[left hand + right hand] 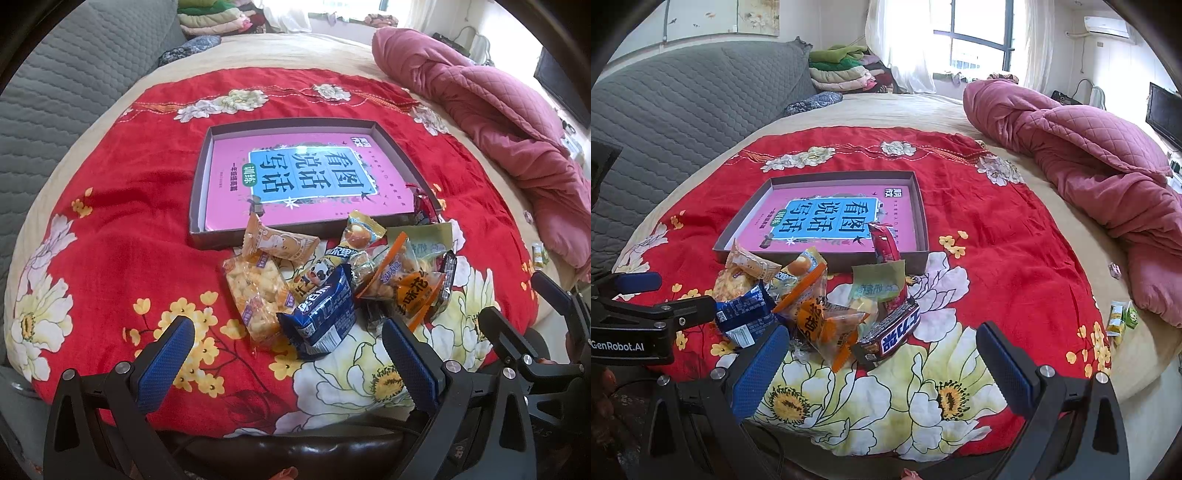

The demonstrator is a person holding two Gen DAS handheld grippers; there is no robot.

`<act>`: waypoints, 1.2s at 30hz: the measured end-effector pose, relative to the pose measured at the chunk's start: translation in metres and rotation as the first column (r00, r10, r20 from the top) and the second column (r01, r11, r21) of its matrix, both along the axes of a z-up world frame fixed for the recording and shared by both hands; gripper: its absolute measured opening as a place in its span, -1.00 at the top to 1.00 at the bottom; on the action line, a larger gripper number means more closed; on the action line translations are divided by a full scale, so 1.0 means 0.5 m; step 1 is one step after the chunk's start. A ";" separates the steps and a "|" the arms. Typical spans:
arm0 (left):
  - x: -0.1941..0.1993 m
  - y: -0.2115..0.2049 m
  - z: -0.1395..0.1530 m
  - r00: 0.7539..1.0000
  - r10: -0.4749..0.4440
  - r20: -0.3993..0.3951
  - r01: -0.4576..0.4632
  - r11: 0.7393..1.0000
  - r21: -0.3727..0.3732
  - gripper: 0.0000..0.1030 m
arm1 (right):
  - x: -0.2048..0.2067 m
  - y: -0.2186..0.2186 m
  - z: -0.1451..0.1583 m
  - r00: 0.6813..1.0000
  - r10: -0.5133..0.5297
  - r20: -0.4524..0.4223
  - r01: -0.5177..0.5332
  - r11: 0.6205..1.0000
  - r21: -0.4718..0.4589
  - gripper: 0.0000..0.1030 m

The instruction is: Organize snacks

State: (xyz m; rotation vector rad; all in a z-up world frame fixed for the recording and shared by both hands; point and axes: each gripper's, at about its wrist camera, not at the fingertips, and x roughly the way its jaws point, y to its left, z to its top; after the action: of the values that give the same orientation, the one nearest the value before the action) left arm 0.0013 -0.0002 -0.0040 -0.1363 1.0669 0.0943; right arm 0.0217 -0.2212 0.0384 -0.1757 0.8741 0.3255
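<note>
A pile of wrapped snacks (332, 280) lies on a red flowered cloth (110, 258), just in front of a shallow box (201, 177) with a pink book (306, 177) in it. The pile includes a blue packet (321, 314), a clear bag of puffed pieces (255, 295) and orange packets (410, 284). In the right wrist view I see the same pile (820, 306), a dark chocolate bar (890, 334), a red packet (884, 245) leaning on the box (820, 254). My left gripper (291, 354) is open and empty before the pile. My right gripper (886, 369) is open and empty.
A pink quilt (1089, 177) is heaped on the bed at the right. A grey quilted headboard (683, 103) stands at the left. Two small green packets (1121, 319) lie off the cloth at the right. Folded clothes (842, 70) are stacked at the back.
</note>
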 end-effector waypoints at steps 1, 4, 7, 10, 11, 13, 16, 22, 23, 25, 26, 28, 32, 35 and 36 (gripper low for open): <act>0.000 0.000 0.000 1.000 0.000 0.000 0.000 1.000 0.000 -0.96 | 0.000 0.000 0.001 1.000 0.000 0.002 0.000 1.000 0.001 -0.98; 0.001 0.000 0.000 1.000 0.002 -0.001 -0.002 1.000 0.000 -0.96 | 0.002 0.000 -0.002 1.000 0.001 0.002 -0.001 1.000 -0.001 -0.98; 0.000 0.000 0.000 1.000 0.002 -0.001 -0.002 1.000 0.000 -0.96 | 0.001 0.001 -0.002 1.000 0.001 0.002 -0.001 1.000 0.000 -0.98; 0.000 0.000 0.000 1.000 0.001 0.000 -0.001 1.000 0.000 -0.96 | 0.002 0.001 -0.002 1.000 0.001 0.001 -0.001 1.000 -0.002 -0.98; 0.000 0.000 0.000 1.000 0.001 -0.001 -0.001 1.000 0.000 -0.96 | 0.001 0.001 -0.002 1.000 0.001 0.002 -0.001 1.000 -0.002 -0.98; 0.000 0.000 0.000 1.000 0.001 -0.001 -0.001 1.000 0.001 -0.96 | 0.002 0.001 -0.002 1.000 0.000 0.002 0.000 1.000 -0.001 -0.98; 0.000 0.000 0.000 1.000 0.001 -0.001 -0.001 1.000 0.000 -0.96 | 0.003 -0.002 -0.006 1.000 -0.001 0.002 0.001 1.000 0.000 -0.98; 0.003 0.002 -0.002 1.000 0.003 -0.004 -0.003 1.000 0.000 -0.96 | 0.003 -0.002 -0.006 1.000 0.001 0.002 -0.001 1.000 -0.001 -0.98; 0.003 0.003 -0.001 1.000 0.004 -0.005 -0.004 1.000 0.001 -0.96 | 0.003 -0.002 -0.006 1.000 0.001 0.003 -0.001 1.000 0.000 -0.98; 0.002 0.004 -0.002 1.000 0.006 -0.006 -0.006 1.000 0.001 -0.96 | 0.003 -0.003 -0.006 1.000 0.002 0.004 -0.002 1.000 0.003 -0.98; 0.002 0.004 -0.002 1.000 0.007 -0.007 -0.007 1.000 0.001 -0.96 | 0.002 -0.003 -0.005 1.000 0.003 0.006 -0.003 1.000 0.005 -0.98; 0.002 0.004 -0.003 1.000 0.007 -0.007 -0.007 1.000 -0.001 -0.96 | 0.002 -0.002 -0.005 1.000 0.007 0.009 -0.007 1.000 0.009 -0.98; 0.002 0.008 -0.006 1.000 0.009 -0.012 -0.010 1.000 -0.006 -0.96 | 0.000 -0.001 -0.004 1.000 0.012 0.012 -0.012 1.000 0.011 -0.98; 0.003 0.013 -0.011 1.000 0.017 -0.022 -0.018 1.000 -0.015 -0.96 | 0.001 -0.002 -0.003 1.000 0.010 0.011 -0.011 1.000 0.018 -0.98; 0.003 0.016 -0.013 0.999 0.021 -0.025 -0.022 1.000 -0.018 -0.96 | 0.001 -0.003 -0.003 1.000 0.010 0.009 -0.010 1.000 0.022 -0.98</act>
State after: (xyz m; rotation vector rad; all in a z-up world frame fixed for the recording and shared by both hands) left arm 0.0030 0.0077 -0.0105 -0.1637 1.0914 0.1056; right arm 0.0224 -0.2226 0.0369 -0.1612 0.8606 0.3437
